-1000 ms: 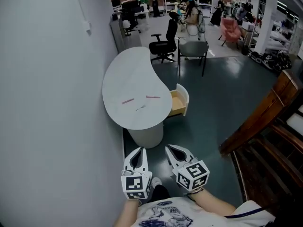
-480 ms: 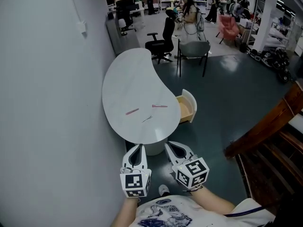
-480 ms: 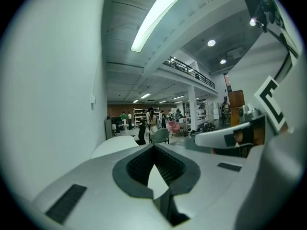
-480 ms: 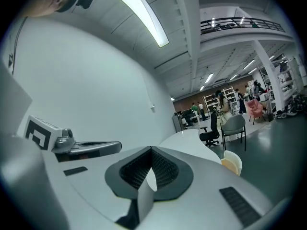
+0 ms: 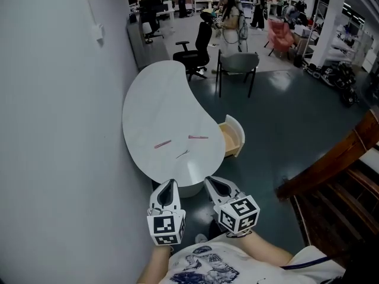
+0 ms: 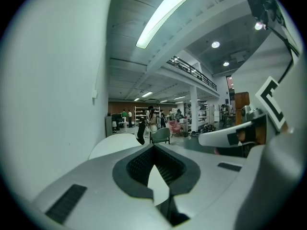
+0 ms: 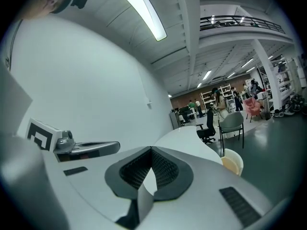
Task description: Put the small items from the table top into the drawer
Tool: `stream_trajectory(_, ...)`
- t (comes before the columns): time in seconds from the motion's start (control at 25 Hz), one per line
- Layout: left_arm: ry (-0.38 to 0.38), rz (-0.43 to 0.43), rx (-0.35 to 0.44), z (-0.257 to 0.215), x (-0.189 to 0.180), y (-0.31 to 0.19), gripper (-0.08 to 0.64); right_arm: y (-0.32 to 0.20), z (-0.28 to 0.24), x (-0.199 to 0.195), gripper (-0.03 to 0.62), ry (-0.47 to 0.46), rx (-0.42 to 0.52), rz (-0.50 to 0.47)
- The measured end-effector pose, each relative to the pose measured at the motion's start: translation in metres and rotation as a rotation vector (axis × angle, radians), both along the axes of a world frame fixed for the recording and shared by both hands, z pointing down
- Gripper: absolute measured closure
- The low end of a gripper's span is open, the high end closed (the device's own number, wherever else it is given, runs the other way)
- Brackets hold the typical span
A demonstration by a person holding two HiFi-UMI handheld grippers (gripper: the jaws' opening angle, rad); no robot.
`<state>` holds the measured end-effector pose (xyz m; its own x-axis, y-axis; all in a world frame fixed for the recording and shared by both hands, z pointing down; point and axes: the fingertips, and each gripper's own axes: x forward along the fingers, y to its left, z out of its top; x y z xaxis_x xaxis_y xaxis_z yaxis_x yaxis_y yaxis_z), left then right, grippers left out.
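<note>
My left gripper (image 5: 167, 186) and right gripper (image 5: 214, 183) are clenched on nothing, side by side, since nothing is within reach yet. The small items (image 5: 198, 137) lie on the table (image 5: 155, 93) ahead of my fingertips; the drawer (image 5: 233, 136) stands open beyond them, rightward, ready.

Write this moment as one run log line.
left claw: shut, empty | right claw: shut, empty | items: three on table | drawer: open
</note>
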<state>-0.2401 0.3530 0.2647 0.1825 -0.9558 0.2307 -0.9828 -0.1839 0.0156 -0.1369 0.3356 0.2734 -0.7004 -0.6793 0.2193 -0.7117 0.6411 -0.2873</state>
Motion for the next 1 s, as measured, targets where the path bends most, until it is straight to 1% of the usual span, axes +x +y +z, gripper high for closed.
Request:
stream_trajectory(0.16,-0.002,-0.009,-0.01,0.007,-0.009,-0.018,0.526,-0.023,0.003,-0.004,0.571,-0.005,-0.002,0.005)
stream_trajectory(0.44,-0.002,-0.032,-0.017,0.012,-0.012,-0.069,0.526,-0.086,0.009,0.0,0.571,0.002,0.004,0.009)
stream_trajectory(0.68,-0.002,-0.056,-0.062,0.032,-0.011,-0.131,0.526,-0.16,0.028,0.005,0.571,0.014,-0.035,-0.005)
stream_trajectory(1.0,0.0,-0.12,-0.121,0.053,-0.011,-0.211,0.526,-0.245,0.055,0.016,0.571,0.033,-0.1,-0.044)
